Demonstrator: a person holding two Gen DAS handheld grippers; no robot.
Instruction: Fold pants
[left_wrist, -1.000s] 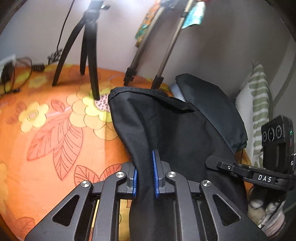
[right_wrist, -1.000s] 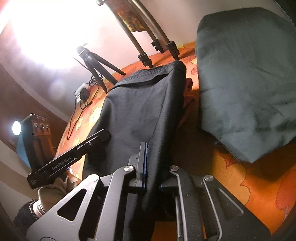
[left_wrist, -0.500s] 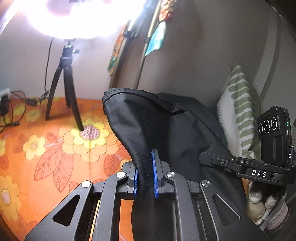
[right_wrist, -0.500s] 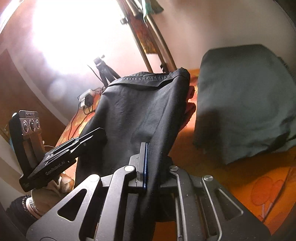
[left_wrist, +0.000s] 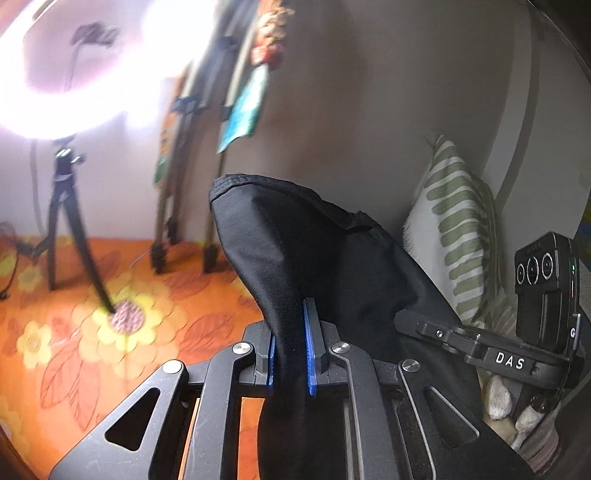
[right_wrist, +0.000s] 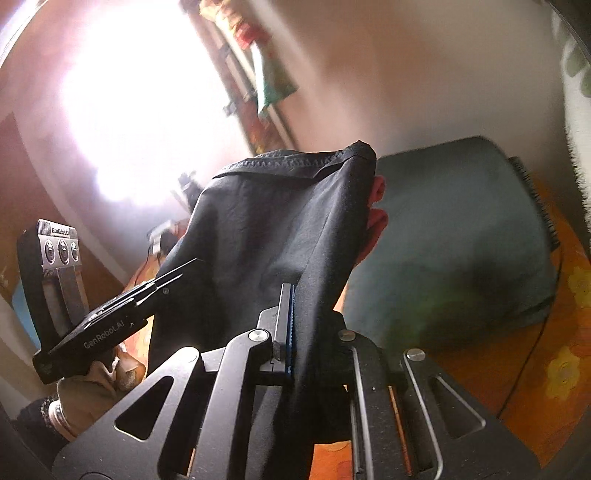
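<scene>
- Your left hand-held gripper is clenched on a fold of the black pants, and your right hand-held gripper is clamped on the opposite edge; both are equally near.
- The pants hang lifted between the two, running forward and up from the fingers, hemmed end farthest from you.
- Below lies the orange floral bedspread, bare to your left for laying down.
- A dark folded cloth sits to the right, a striped pillow beyond, and tripod legs stand ahead-left.
</scene>
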